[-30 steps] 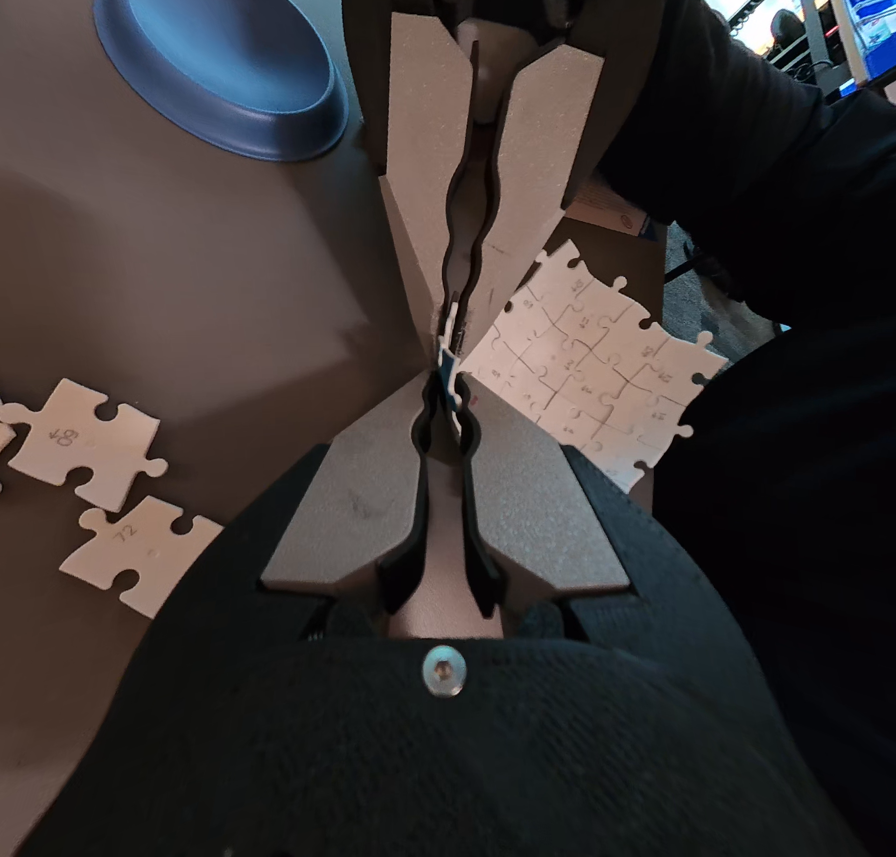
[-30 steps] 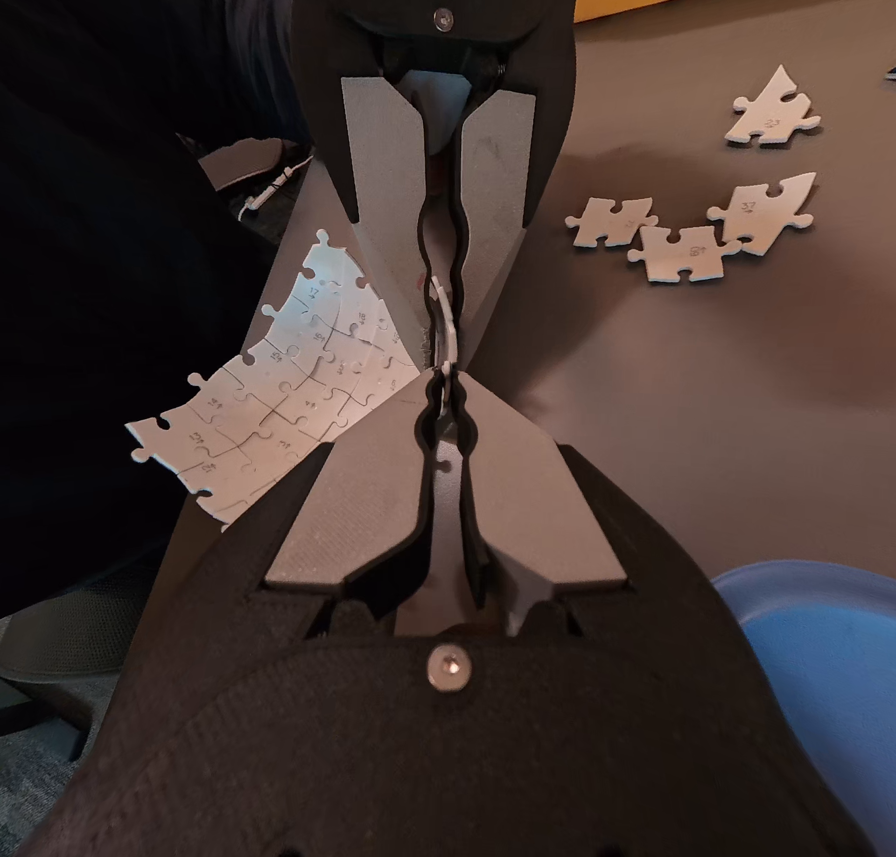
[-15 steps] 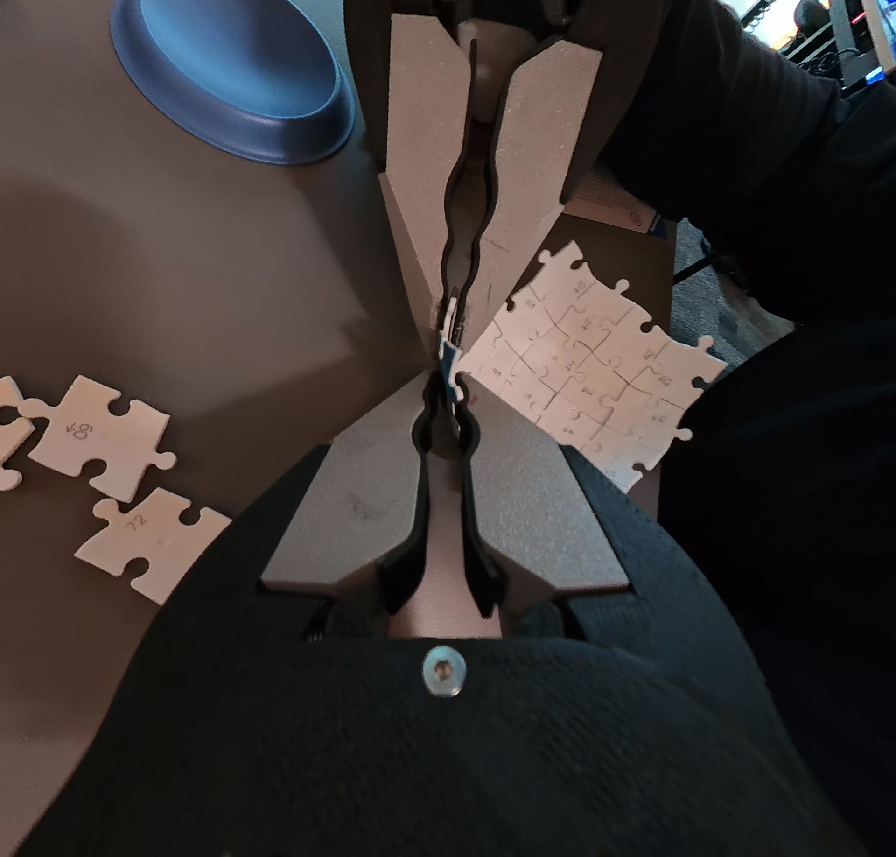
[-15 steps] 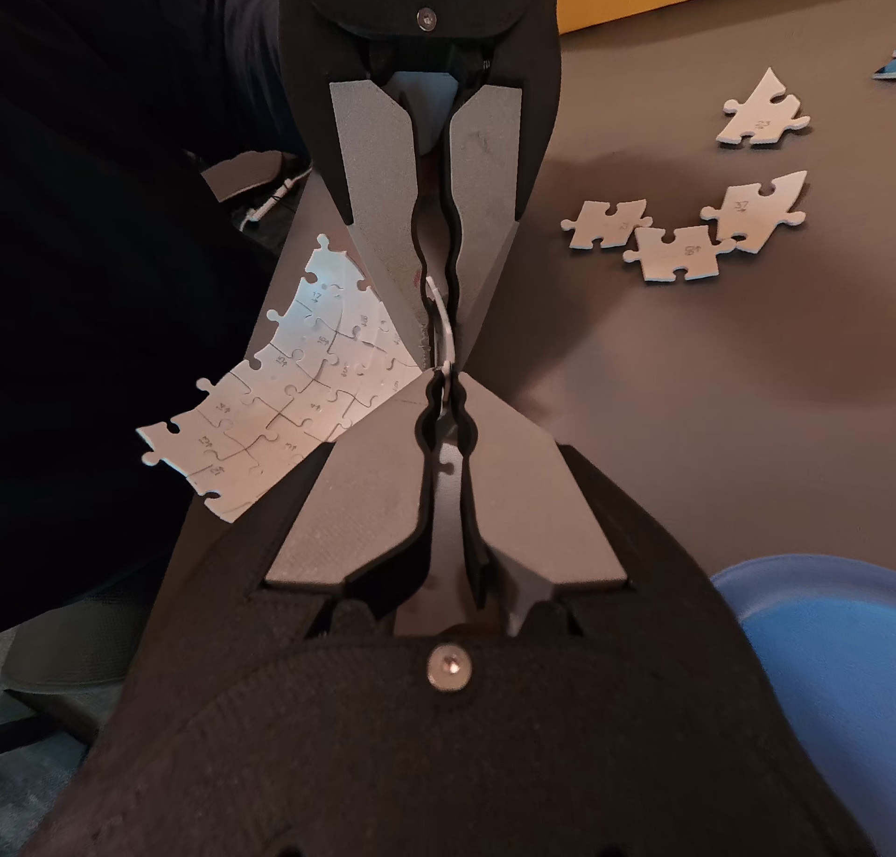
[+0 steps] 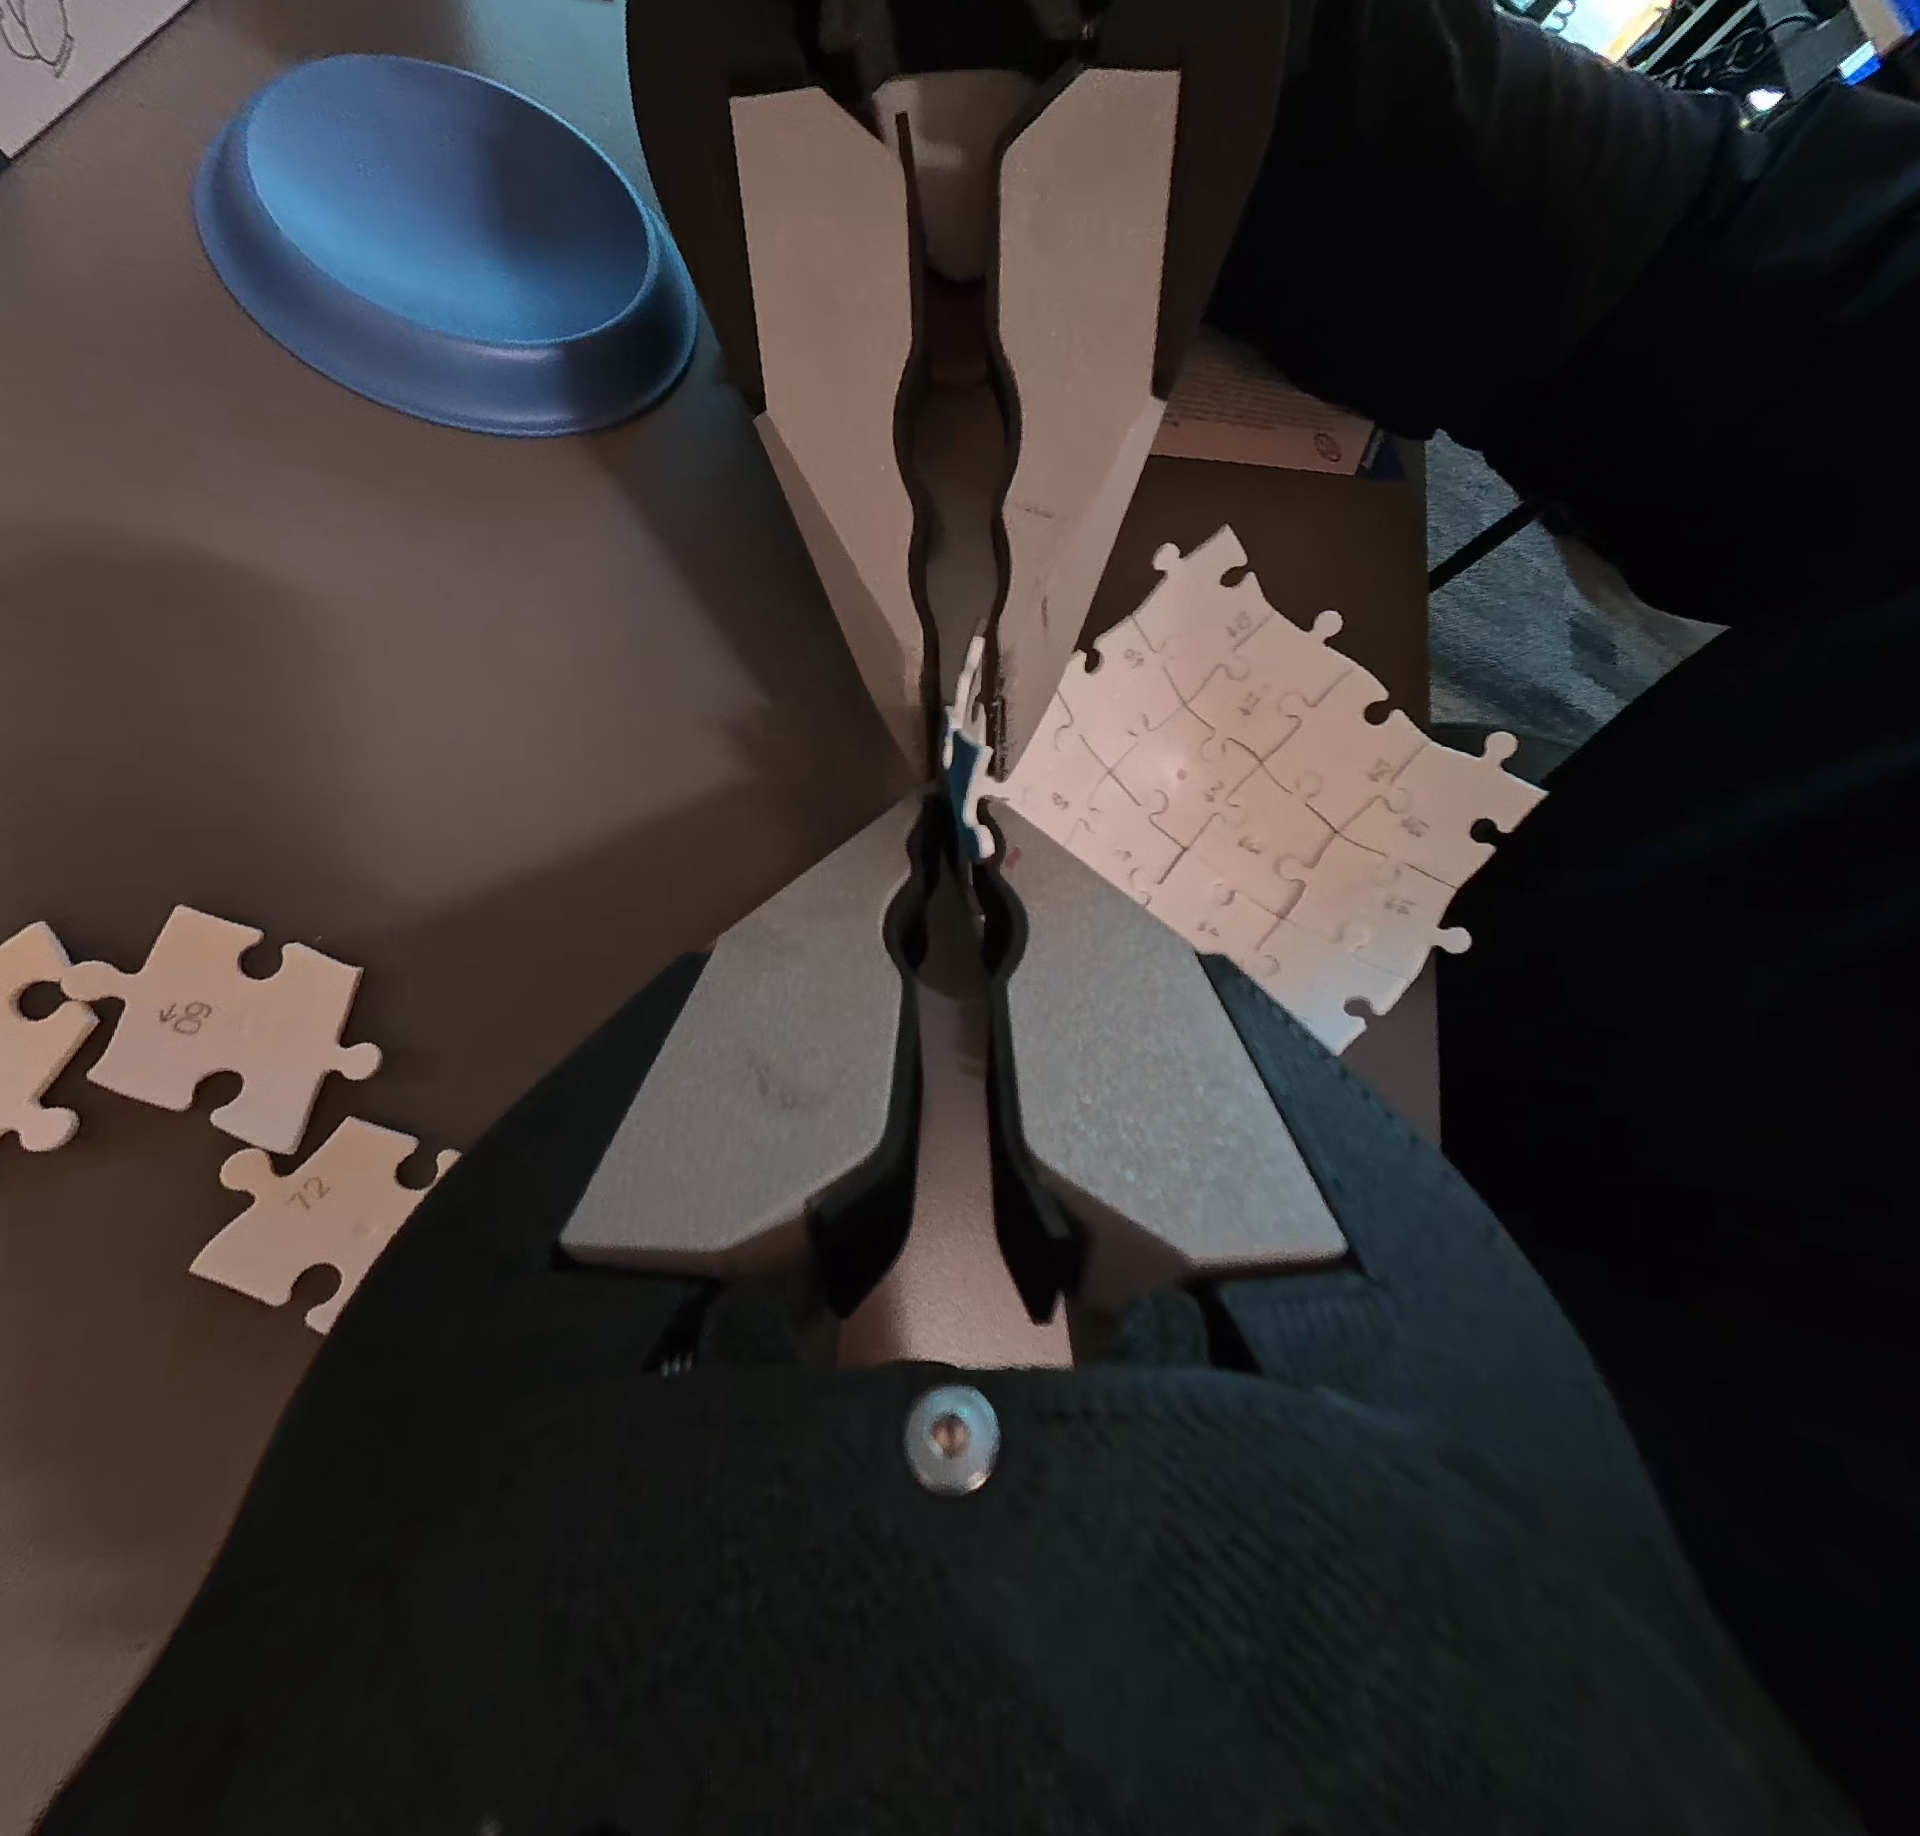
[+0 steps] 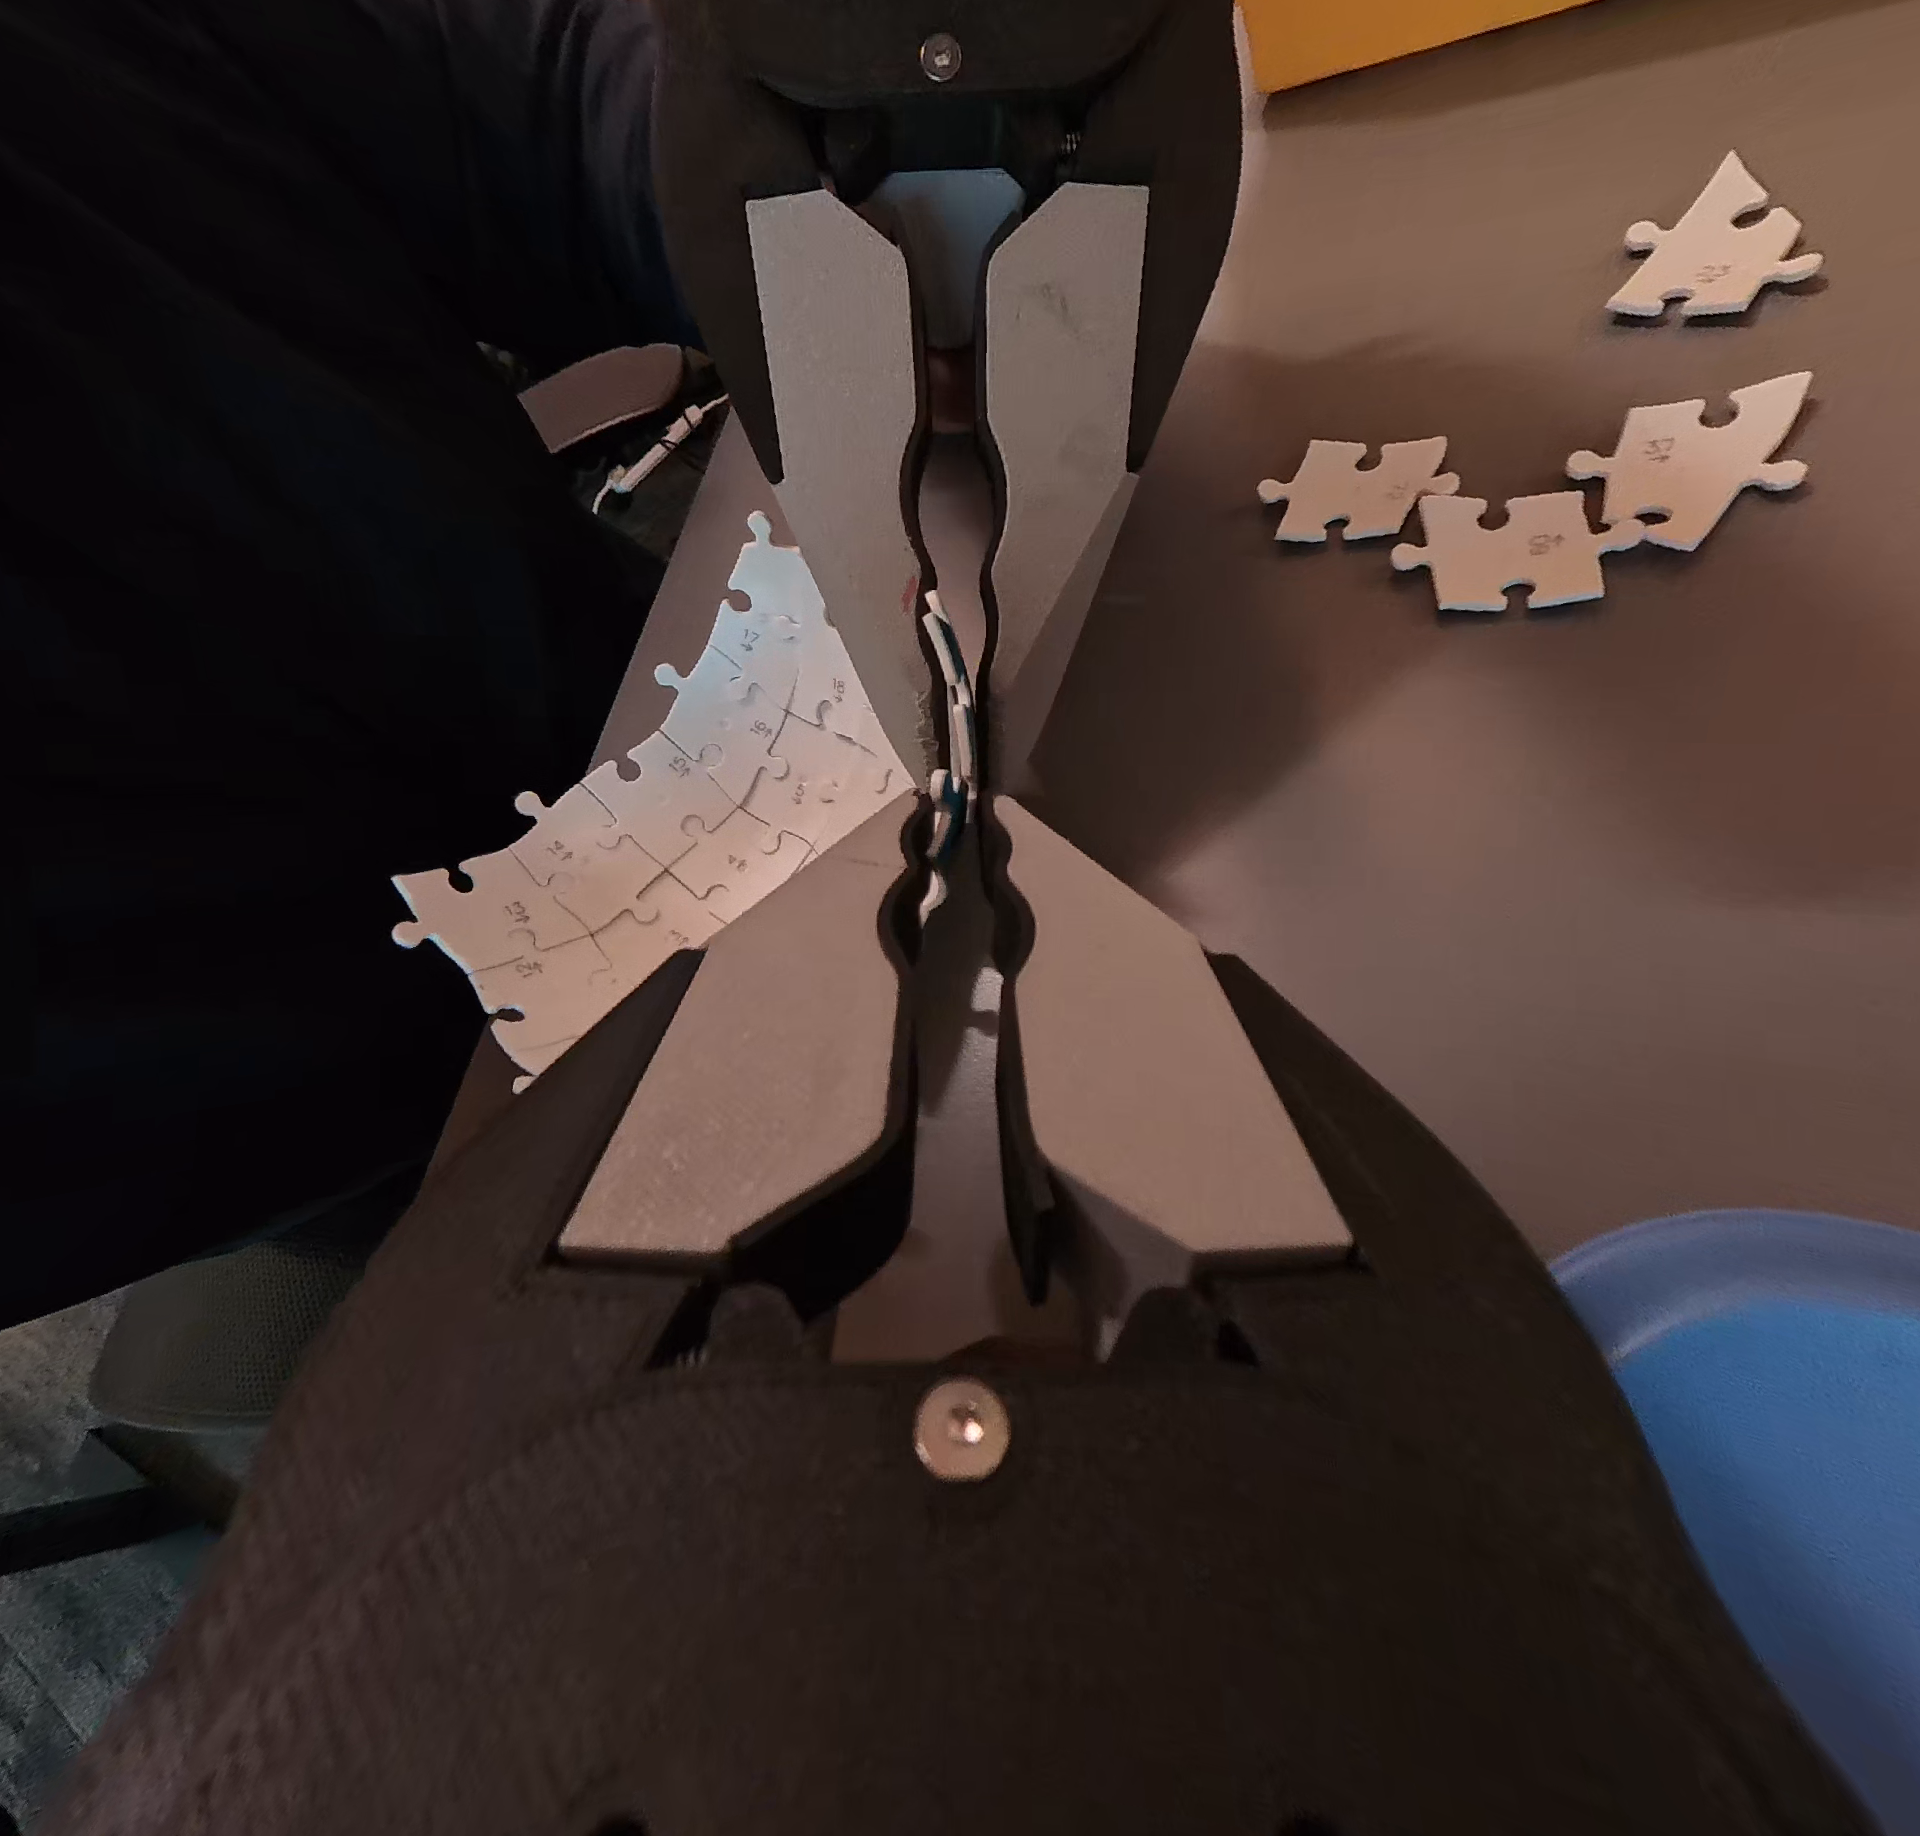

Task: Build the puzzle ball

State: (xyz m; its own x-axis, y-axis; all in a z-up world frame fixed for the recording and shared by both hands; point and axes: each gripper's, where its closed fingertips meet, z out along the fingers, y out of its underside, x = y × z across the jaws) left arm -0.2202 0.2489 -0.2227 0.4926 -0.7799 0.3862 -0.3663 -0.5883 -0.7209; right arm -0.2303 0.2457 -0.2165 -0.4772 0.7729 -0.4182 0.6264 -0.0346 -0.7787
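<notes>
My two grippers meet tip to tip above the table edge. My left gripper (image 5: pixel 956 851) is shut on a blue-edged puzzle piece (image 5: pixel 964 789). My right gripper (image 6: pixel 951 836) is shut on a white puzzle piece (image 5: pixel 977 680), seen edge-on. A curved panel of joined white pieces (image 5: pixel 1247 799) fans out from where the tips meet and hangs in the air. It also shows in the right wrist view (image 6: pixel 675 810). I cannot tell which gripped piece is joined to it. The seam between the pieces is hidden by the fingers.
Loose white pieces lie on the dark table (image 5: pixel 416 695): two near pieces (image 5: pixel 229 1038) (image 5: pixel 312 1215), and several across it (image 6: pixel 1507 550). A blue dish (image 5: pixel 436 248) stands at the back left. A person's dark sleeve (image 5: pixel 1558 280) fills one side. A printed card (image 5: pixel 1278 404) lies near the edge. My two grippers' fingertips are within a few centimetres of each other.
Both grippers stay shut and tip to tip. The pair has drifted over the table. In the right wrist view the gripped pieces now show a blue edge.
</notes>
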